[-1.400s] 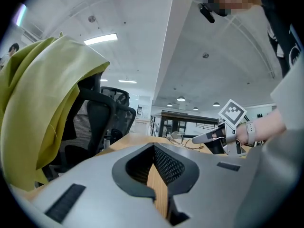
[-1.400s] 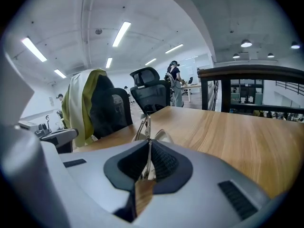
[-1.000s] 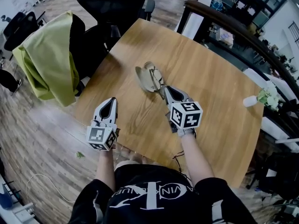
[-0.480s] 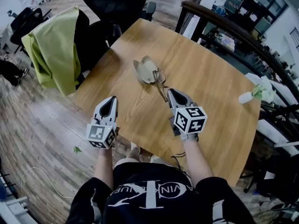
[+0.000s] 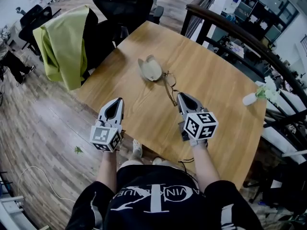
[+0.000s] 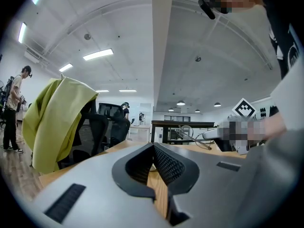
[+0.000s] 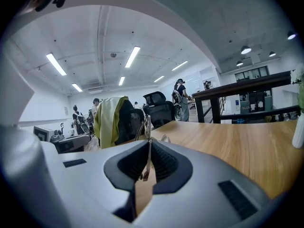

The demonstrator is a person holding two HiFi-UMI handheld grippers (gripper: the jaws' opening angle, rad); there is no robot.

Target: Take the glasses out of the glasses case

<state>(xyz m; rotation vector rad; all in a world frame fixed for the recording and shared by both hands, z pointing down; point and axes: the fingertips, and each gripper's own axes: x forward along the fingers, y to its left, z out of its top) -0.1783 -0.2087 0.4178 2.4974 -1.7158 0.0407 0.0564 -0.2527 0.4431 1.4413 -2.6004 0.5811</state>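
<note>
The open beige glasses case [image 5: 150, 68] lies on the wooden table [image 5: 216, 80], lid up. Just right of it and clear of the case are the thin-framed glasses [image 5: 169, 82], one temple running back to my right gripper [image 5: 181, 96]. That gripper is shut on the temple, which shows as a thin wire between its pads in the right gripper view, with the glasses [image 7: 145, 125] sticking out ahead of the right gripper [image 7: 149, 142]. My left gripper [image 5: 118, 101] hovers over the table's near left edge, shut with nothing in it. In the left gripper view its jaws [image 6: 153, 146] meet at the tips, and the glasses [image 6: 188, 132] show off to the right.
An office chair draped with a green jacket [image 5: 64, 47] stands left of the table. A white vase with flowers [image 5: 250, 98] sits at the table's right edge. A dark railing [image 5: 230, 28] runs behind the table. People stand in the far background.
Both grippers have pulled back toward the table's near edge. The right one has drawn the glasses by a temple out of the case, which stays behind on the table.
</note>
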